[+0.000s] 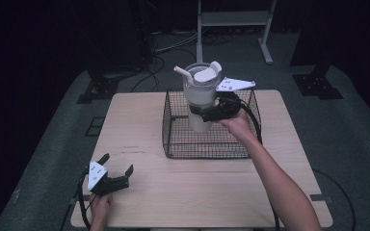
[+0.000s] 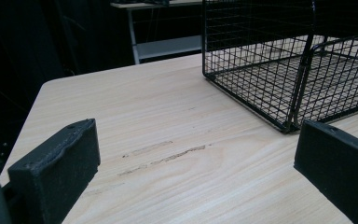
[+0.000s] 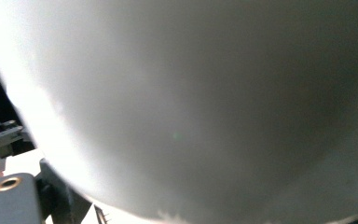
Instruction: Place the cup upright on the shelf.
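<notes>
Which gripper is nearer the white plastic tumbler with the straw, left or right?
Right. The right gripper is clamped around the white plastic tumbler, holding it over the black wire basket. The left gripper sits open near the table's front-left corner, well away.

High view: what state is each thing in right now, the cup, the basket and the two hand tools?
Tumbler: upright, lid and straw on, held over the basket.
Basket: on the table, open top; nothing else seen inside.
Right gripper: jaws shut on the tumbler.
Left gripper: jaws open, holding nothing, near the table's front left corner.
</notes>
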`<state>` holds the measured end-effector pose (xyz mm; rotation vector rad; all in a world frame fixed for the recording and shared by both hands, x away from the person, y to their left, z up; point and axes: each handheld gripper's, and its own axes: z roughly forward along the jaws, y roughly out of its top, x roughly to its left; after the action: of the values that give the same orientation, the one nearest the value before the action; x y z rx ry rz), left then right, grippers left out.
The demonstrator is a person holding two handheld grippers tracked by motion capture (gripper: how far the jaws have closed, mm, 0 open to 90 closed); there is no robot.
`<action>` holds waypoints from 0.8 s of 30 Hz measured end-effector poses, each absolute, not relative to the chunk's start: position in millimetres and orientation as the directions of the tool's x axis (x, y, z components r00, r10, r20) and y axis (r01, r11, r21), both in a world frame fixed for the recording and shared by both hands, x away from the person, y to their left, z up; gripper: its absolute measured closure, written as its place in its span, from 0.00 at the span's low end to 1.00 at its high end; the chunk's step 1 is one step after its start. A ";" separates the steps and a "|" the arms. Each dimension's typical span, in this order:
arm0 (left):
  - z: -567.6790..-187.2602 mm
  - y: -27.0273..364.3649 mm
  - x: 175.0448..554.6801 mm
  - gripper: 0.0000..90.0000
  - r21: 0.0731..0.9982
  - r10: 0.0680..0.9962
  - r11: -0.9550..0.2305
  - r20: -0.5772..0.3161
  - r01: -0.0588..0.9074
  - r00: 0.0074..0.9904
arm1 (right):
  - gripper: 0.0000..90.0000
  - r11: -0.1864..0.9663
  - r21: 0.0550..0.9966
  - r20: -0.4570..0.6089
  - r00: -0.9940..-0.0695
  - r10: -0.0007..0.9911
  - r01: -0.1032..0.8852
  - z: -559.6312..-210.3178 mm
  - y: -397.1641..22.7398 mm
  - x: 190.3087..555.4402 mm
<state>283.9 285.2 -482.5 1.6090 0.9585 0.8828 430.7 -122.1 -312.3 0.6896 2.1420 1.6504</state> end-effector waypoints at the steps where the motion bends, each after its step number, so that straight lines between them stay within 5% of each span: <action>1: -482.4 285.3 283.8 0.00 0.974 0.906 -0.163 0.084 0.159 0.414 | 0.10 0.203 0.965 0.021 -0.820 0.572 0.166 -313.1 -121.2 432.5; 24: -482.3 286.1 283.8 0.00 0.975 0.905 -0.158 0.079 0.158 0.418 | 0.10 0.256 0.939 0.041 -0.813 0.581 0.230 -352.1 -96.7 481.8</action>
<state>283.8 286.1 -482.3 1.6070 0.9573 0.8764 481.8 -96.7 -352.1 0.7466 2.2197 1.5751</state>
